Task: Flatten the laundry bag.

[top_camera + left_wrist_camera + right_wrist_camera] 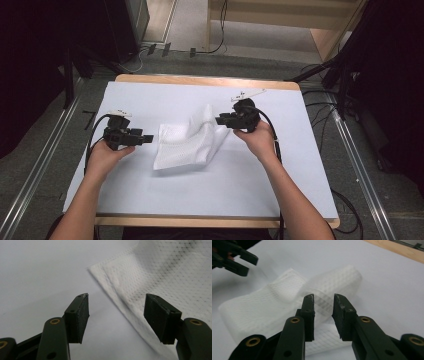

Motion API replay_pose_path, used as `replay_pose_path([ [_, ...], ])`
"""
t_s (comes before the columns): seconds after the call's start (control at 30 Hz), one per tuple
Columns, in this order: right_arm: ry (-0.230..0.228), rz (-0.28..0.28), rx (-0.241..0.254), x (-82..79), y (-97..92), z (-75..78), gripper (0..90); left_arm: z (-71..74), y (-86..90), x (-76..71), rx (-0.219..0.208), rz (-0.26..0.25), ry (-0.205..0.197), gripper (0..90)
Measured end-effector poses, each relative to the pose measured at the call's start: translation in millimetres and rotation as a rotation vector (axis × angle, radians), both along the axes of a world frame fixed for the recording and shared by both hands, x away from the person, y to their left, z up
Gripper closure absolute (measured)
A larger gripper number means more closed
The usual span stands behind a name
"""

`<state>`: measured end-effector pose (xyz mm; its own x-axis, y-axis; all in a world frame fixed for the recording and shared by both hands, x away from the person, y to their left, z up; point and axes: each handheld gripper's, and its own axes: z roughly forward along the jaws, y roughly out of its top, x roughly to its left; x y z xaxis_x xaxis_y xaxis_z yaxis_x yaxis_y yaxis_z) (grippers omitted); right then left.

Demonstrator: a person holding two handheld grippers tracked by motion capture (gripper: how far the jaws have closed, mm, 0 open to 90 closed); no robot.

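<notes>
1. Table [150, 200]: a white sheet covers nearly all of the top, with a strip of pale wood showing along the far edge and the near edge. Grey floor and dark cables lie around it.
2. Your forearms come up from the bottom of the high view, one on each side of the cloth, each hand wrapped round a black tool.
3. Cloth [182, 145]: white, with a fine dotted weave, lying mid-table between your two hands. The left part lies flat. The right part is lifted into a soft hump toward your right tool (in the right gripper view it reads as a loose roll).
4. Right gripper [220, 120]: held over the raised right end of the cloth, pointing left. In its own view the jaws stand a little apart with a narrow gap, and the cloth shows through the gap; I cannot tell whether either pad touches the fabric.
5. Left gripper [148, 138]: just beside the cloth's left edge, pointing right, low over the sheet. In its own view the jaws are spread wide with nothing between them, and the cloth's corner [93, 269] lies ahead, its edge running under the right-hand jaw.
</notes>
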<state>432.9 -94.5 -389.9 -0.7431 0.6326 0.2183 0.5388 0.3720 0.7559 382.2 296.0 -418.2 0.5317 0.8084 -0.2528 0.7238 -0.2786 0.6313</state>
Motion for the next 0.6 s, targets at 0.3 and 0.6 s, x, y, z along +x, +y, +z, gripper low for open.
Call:
replay_pose_path([
  [0.3, 0.047, -0.075, -0.009, 15.8, -23.9, -26.8, 74.0, -8.3, -22.7, 22.3, 0.02, -0.033, 0.008, 41.1],
  [0.6, 0.068, -0.087, -0.071, 27.2, -18.6, -53.1, 62.4, -22.3, -29.8, 37.1, 0.014, -0.027, 0.041, 43.4],
])
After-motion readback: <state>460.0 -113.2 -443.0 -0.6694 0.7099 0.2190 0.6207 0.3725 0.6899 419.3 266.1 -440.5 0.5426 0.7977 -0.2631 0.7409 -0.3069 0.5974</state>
